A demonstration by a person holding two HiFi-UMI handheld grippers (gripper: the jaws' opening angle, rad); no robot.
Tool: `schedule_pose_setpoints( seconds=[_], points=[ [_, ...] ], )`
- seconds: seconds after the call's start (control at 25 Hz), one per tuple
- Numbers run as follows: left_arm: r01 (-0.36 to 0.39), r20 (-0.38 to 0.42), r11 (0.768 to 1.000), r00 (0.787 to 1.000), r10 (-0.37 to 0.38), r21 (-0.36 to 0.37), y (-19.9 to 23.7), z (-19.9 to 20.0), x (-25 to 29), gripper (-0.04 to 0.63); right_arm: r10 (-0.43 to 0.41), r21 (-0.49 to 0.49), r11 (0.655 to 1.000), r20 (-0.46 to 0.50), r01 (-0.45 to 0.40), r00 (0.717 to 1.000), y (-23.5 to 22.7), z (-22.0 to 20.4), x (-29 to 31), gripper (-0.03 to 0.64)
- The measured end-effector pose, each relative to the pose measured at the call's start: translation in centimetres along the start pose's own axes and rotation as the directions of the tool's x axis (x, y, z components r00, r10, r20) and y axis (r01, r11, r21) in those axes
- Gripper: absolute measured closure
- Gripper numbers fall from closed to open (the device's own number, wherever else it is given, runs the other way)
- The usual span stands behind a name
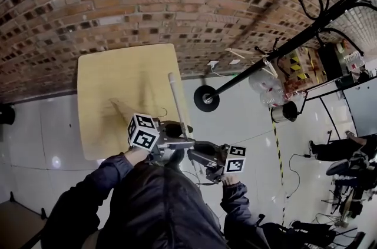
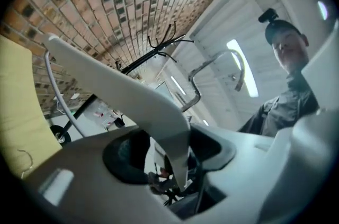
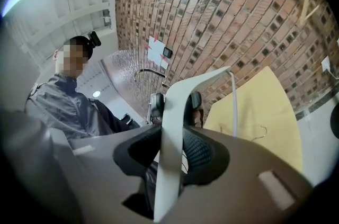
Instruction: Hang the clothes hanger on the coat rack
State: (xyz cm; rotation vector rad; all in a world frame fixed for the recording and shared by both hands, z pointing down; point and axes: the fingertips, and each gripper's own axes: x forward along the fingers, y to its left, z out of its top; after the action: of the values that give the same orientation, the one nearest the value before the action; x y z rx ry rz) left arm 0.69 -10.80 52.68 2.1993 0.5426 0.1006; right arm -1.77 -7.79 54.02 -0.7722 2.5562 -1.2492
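- Jaws of the right gripper [image 3: 175, 151] are clamped on one arm of the white clothes hanger [image 3: 177, 122], with a pad pressing each face, so this hand likely carries the weight.
- Left gripper [image 2: 172, 157] jaws stand apart around the other arm. A gap shows on one side, so it seems to steady the hanger rather than grip it.
- Both grippers hold the hanger in the air, clear of the yellow worktop [image 1: 118, 83].
- Across the floor, well apart, stands the coat rack [image 1: 283, 50]. The hanging is not yet done.
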Motion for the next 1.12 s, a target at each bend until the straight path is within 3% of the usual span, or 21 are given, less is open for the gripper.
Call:
schedule_pose_setpoints(
  seconds=[0.08, 0.16, 0.24, 0.28, 0.36, 0.44, 0.6, 0.68, 0.72, 0.8, 0.88, 0.96, 1.08, 1.12],
  points=[
    [0.012, 0.027, 1.000, 1.000, -0.012, -0.009, -0.2, 0.7, 0.5, 0.396, 0.008, 0.002, 1.000, 0.025, -0.008, 1.000, 0.1, 0.7, -0.4, 0.486],
    [0.007, 0.049, 1.000, 0.999, -0.007, -0.016, -0.3, 1.2, 0.9, 0.414, -0.036, -0.056, 0.998, 0.029, 0.038, 0.999, -0.1, 1.3, -0.7, 0.485],
    [-0.023, 0.056, 1.000, 0.998, 0.023, -0.011, -0.2, 1.4, 1.1, 0.426, -0.161, -0.198, 0.968, -0.005, 0.157, 0.987, -0.6, 1.7, -1.1, 0.485],
    [-0.046, 0.056, 0.999, 0.997, 0.046, -0.008, -0.1, 1.4, 1.2, 0.426, -0.244, -0.289, 0.930, -0.024, 0.227, 0.970, -0.9, 1.9, -1.4, 0.477],
    [-0.091, 0.064, 0.996, 0.994, 0.091, -0.008, 0.4, 1.8, 1.4, 0.426, -0.413, -0.474, 0.810, -0.043, 0.346, 0.910, -1.2, 2.4, -2.0, 0.462],
    [-0.118, 0.095, 0.992, 0.988, 0.121, -0.036, 0.8, 2.6, 1.4, 0.426, -0.562, -0.640, 0.649, -0.039, 0.412, 0.826, -1.3, 2.6, -2.3, 0.451],
    [-0.116, 0.133, 0.989, 0.983, 0.127, -0.091, 0.3, 3.9, 2.3, 0.426, -0.769, -0.842, 0.328, 0.026, 0.428, 0.639, -1.9, 2.5, -1.9, 0.451],
    [-0.132, 0.108, 0.988, 0.984, 0.139, -0.075, -0.1, 3.9, 3.1, 0.426, -0.827, -0.854, 0.222, 0.091, 0.471, 0.554, -2.4, 2.8, -2.4, 0.479],
    [-0.145, 0.087, 0.988, 0.985, 0.150, -0.055, -0.2, 3.8, 3.5, 0.426, -0.844, -0.840, 0.199, 0.115, 0.504, 0.523, -2.6, 3.0, -2.9, 0.485],
    [-0.152, 0.046, 0.988, 0.987, 0.152, -0.009, -0.7, 3.6, 4.2, 0.423, -0.859, -0.800, 0.198, 0.136, 0.566, 0.494, -2.5, 3.4, -4.1, 0.505],
    [-0.129, 0.014, 0.991, 0.992, 0.129, 0.037, -1.4, 3.9, 4.9, 0.423, -0.853, -0.769, 0.222, 0.145, 0.599, 0.502, -2.0, 4.3, -5.1, 0.522],
    [-0.104, -0.026, 0.990, 0.994, 0.107, 0.096, -2.0, 4.4, 5.7, 0.421, -0.832, -0.746, 0.262, 0.147, 0.612, 0.536, -1.1, 5.3, -5.9, 0.523],
    [-0.077, -0.082, 0.982, 0.992, 0.092, 0.172, -2.7, 5.1, 6.6, 0.331, -0.771, -0.669, 0.390, 0.137, 0.633, 0.621, 0.7, 6.8, -6.6, 0.525],
    [-0.067, -0.087, 0.981, 0.993, 0.084, 0.184, -2.9, 5.3, 6.8, 0.328, -0.753, -0.640, 0.433, 0.130, 0.634, 0.645, 1.2, 7.3, -6.8, 0.525]
  ],
)
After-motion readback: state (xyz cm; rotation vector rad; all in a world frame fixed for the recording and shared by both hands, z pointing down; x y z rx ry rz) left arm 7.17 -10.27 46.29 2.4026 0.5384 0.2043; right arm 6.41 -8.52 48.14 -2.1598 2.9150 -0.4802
